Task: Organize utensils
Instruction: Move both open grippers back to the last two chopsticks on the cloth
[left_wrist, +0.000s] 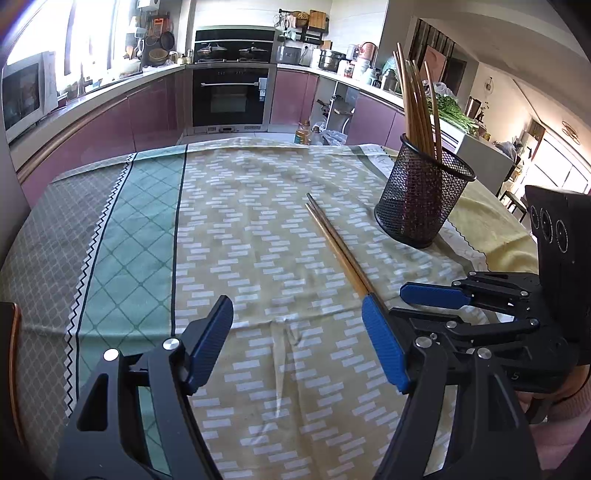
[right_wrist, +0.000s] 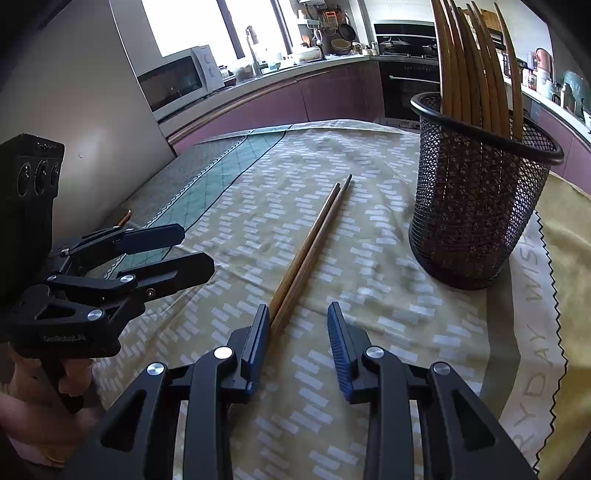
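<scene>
Chopsticks (right_wrist: 308, 251) lying paired just left of the mesh holder (right_wrist: 476, 192) should be pinched together near their thick ends — both the right gripper (right_wrist: 299, 347) and left gripper (left_wrist: 295, 343) are spread, nothing held.

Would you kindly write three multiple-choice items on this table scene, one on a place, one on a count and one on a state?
1. Where do the loose chopsticks lie?
A. inside the mesh holder
B. flat on the tablecloth, left of the mesh holder as the right wrist view shows it
C. on the kitchen counter

2. How many chopsticks lie loose on the tablecloth?
A. two
B. four
C. none

3. What is the state of the right hand-held gripper?
A. shut on a chopstick
B. open, holding nothing
C. out of view

Answers:
1 B, the pair rests on the cloth beside the mesh holder.
2 A, two sticks lie side by side.
3 B, its fingers stand apart with cloth showing between them.
</scene>
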